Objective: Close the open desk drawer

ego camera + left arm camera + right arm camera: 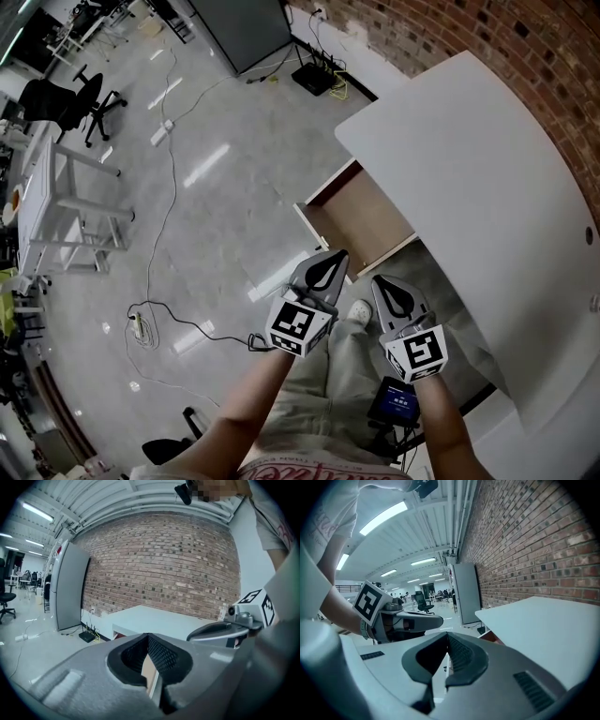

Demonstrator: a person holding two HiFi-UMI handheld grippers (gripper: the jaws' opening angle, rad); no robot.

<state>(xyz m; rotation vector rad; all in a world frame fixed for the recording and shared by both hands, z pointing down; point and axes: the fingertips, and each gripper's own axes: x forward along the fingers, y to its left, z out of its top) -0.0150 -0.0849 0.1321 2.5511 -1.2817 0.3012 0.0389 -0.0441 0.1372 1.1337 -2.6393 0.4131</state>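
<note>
Drawer [361,220] stood open, pulled out from under the white bench [469,159], wood inside showing. Left gripper [330,261] and right gripper [384,284] were side by side near its front panel, both jaws closed on nothing. Contact with panel unclear.

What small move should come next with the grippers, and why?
Probably ease the left gripper, jaws shut, against the front of the drawer and push toward the desk: the drawer is open, and this gripper's tip is near its front.
</note>
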